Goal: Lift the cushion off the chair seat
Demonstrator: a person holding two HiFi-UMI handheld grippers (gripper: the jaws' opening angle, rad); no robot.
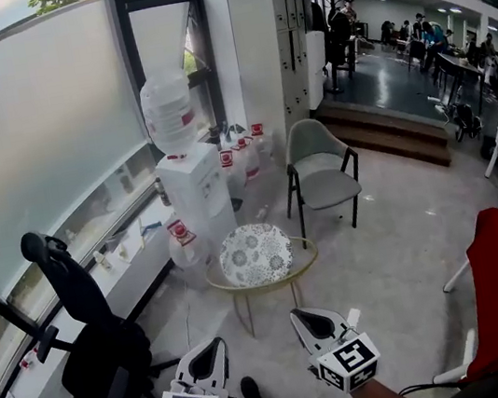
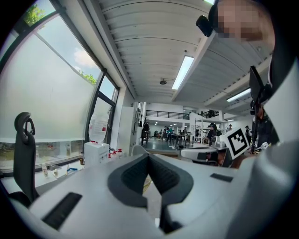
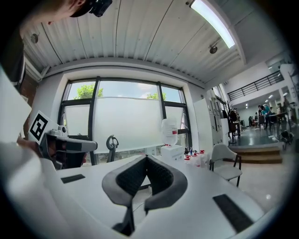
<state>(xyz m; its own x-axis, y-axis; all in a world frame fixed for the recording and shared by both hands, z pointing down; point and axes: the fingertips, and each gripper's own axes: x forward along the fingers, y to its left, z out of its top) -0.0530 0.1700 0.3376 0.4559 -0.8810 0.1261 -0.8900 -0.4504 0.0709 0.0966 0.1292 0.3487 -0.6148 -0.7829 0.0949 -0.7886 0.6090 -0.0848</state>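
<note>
Far ahead, the cushion (image 1: 328, 188) is lying on the grey chair (image 1: 313, 140), open floor (image 1: 382, 256) around, round table (image 1: 311, 258) between; left gripper (image 1: 215, 345) and right gripper (image 1: 299, 315) are showing closed, empty jaws.

- Grey chair (image 1: 322, 167): shell and seat cushion (image 1: 329, 187) looked like matt, cloth-like upholstery; the legs were thin black metal.
- Round table (image 1: 311, 258): the frame was slim gold-toned metal; the top appeared to be clear glass.
- Office chair (image 1: 100, 351): was matt black fabric.
- Water dispenser (image 1: 195, 188): was smooth white plastic; its bottle (image 1: 168, 112) was translucent plastic.
- Floor (image 1: 398, 244): was pale, polished and reflective.
- Left gripper (image 1: 216, 342), right gripper (image 1: 299, 315): shells were smooth matt white plastic; pads (image 3: 161, 175) were dark, finely ribbed.
</note>
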